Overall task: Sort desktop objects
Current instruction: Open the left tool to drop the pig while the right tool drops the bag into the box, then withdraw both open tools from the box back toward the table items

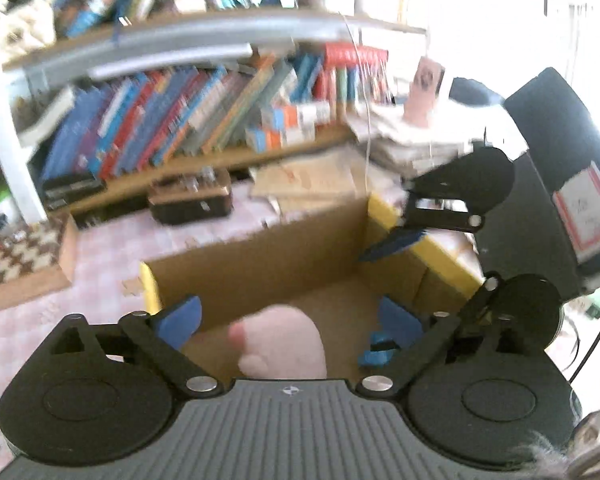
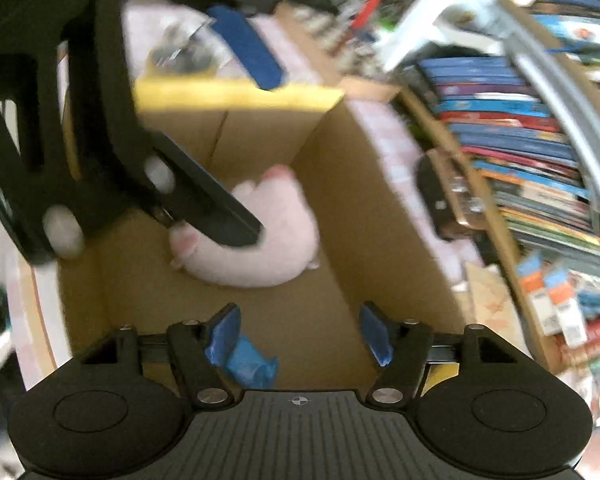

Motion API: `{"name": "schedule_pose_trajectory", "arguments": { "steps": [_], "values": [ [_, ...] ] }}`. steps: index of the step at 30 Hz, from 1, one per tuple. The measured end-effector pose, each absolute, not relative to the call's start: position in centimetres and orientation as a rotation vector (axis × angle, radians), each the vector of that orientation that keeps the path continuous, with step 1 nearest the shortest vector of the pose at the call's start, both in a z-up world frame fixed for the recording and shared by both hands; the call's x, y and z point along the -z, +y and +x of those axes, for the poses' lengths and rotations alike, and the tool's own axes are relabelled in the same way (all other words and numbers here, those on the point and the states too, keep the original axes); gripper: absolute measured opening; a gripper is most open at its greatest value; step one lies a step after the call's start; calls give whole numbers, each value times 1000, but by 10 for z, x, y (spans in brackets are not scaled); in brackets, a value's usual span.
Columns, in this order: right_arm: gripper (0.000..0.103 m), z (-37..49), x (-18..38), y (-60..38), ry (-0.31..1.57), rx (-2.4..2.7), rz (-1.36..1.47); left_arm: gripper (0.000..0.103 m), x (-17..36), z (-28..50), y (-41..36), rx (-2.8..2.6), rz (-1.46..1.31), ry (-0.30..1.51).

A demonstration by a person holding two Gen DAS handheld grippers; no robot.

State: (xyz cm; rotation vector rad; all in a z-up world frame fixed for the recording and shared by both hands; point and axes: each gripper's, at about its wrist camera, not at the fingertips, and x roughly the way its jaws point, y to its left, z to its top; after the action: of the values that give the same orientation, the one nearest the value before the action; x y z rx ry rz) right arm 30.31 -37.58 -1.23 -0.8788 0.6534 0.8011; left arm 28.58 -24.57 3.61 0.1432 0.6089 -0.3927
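the long wooden bookshelf packed with colourful leaning books (image 1: 188, 120) fills the far side of the scene, and the pink checked tablecloth (image 1: 112, 248) covers the desk in front of it. on that cloth, in the middle, stands the open brown cardboard box with yellow-edged flaps (image 2: 236, 94), the largest of the task's things.

the soft pale pink plush toy with darker pink paws (image 2: 260, 236) lies on the box floor, toward the far left corner in the right wrist view; in the left wrist view it shows just beyond the tool, low and between the fingers (image 1: 278, 346). it seems to touch neither pad, though blur makes that uncertain.

the left gripper (image 1: 290, 322) hangs over the box with its blue pads spread wide, released and empty. the right gripper (image 2: 300, 338) also sits above the box, pads apart, gripping nothing; a small crumpled blue scrap (image 2: 252, 364) lies just beside its left pad.

judging from this, one item is sorted into the box. a small dark brown case with metal knobs (image 1: 192, 200) and loose papers (image 1: 300, 180) remain on the cloth near the shelf, so more sorting looks left.

no writing is readable; the book spines and a red-bordered white label (image 1: 588, 208) at the right are too blurred.
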Motion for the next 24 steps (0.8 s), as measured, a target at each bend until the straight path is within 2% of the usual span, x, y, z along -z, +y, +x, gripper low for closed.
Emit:
{"name": "schedule_pose_trajectory", "arguments": {
  "steps": [7,12,24],
  "values": [
    [74,278,-39,-402,555,-634,-528,103,-66,246,-206,319,14,475],
    [75,247,-63,-412,461,-518,-351,103,-79,217,-183,288,-32,414],
    [82,172,-56,-410,393,-185,-102,103,-73,159,-131,219,-66,346]
  ]
}}
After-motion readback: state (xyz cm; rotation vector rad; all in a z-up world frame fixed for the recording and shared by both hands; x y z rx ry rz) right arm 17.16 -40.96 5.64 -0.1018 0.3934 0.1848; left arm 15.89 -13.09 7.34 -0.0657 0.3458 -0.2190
